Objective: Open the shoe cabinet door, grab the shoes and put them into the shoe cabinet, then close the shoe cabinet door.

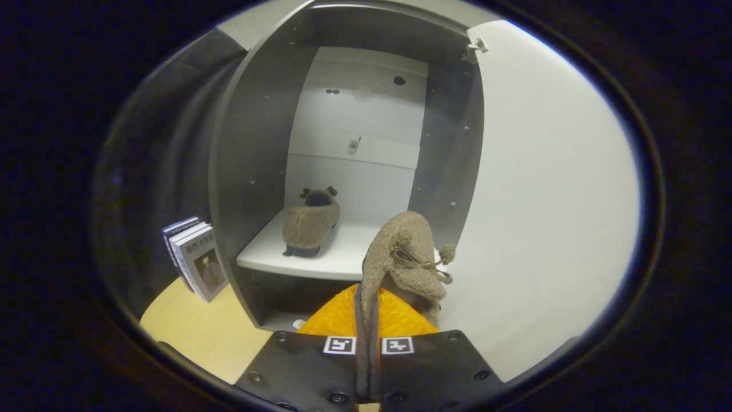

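- Two fuzzy shoes: one shoe [311, 224] lies on the white shelf [343, 257] inside the open shoe cabinet [251, 143]; the second shoe [400, 263] hangs just ahead of it.
- The gripper [368, 326] has its fingers pressed together on this shoe's thin heel edge.
- It looks light, soft and floppy, so a firm pinch on the rim seems best.

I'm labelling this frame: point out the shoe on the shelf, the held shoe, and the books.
Shoe on the shelf [310, 226]: gripper view, its fuzzy upper.
Held shoe [400, 252]: gripper view, its upper, gripper [369, 320] shut on it.
Books [197, 260]: gripper view, front cover.
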The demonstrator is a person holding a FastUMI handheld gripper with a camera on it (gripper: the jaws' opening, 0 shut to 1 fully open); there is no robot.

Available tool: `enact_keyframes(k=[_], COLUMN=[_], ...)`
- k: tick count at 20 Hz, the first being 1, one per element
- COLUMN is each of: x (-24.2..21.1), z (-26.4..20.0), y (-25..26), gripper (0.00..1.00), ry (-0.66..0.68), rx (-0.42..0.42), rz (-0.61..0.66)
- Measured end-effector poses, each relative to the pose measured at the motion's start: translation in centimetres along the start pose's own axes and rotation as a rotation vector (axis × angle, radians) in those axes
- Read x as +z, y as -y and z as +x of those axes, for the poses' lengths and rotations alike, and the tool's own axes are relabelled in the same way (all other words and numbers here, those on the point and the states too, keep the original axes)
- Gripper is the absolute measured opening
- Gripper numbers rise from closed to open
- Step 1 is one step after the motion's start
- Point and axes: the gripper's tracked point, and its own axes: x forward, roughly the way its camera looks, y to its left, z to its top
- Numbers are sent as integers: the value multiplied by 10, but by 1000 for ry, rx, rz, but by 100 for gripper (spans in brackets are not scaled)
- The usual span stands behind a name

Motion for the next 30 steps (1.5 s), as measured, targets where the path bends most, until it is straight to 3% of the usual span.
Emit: enact_keyframes(k=[14, 21, 30], x=[114, 96, 68], z=[131, 180, 201], y=[16, 9, -2], gripper=[2, 3, 6], ry=[187, 111, 19], rx=[-43, -27, 0], rz=[1, -26, -54])
